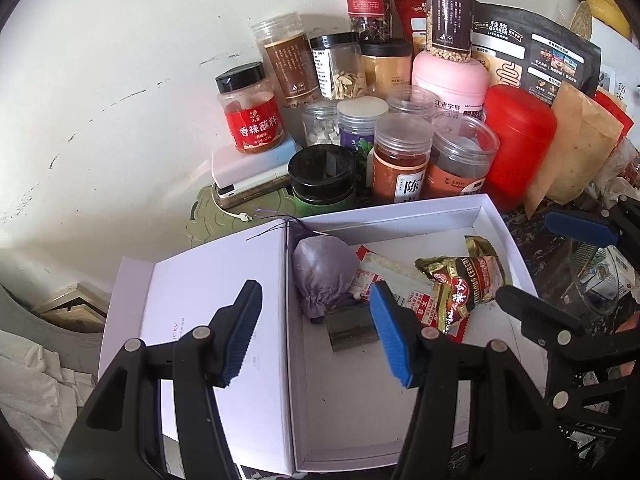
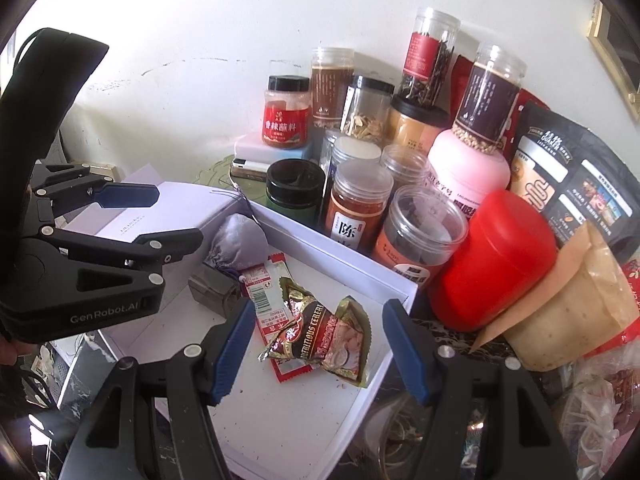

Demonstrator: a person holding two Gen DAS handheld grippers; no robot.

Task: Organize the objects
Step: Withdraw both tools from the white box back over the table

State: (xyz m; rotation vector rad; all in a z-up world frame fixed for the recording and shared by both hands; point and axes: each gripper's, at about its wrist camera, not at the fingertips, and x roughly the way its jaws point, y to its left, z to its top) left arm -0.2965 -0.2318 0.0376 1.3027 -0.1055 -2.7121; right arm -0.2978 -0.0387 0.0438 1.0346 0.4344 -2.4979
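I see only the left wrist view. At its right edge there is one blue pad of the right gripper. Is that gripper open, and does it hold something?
Observer: It is open and holds nothing. In the right wrist view the right gripper has both fingers spread wide, and the cereal sachet lies in the white box, framed between them.
Operator: In my view a finger covers the lower part of the red sachet. Where does it end?
Observer: The red sachet runs under the cereal sachet, and its red end sticks out from beneath on the near side.
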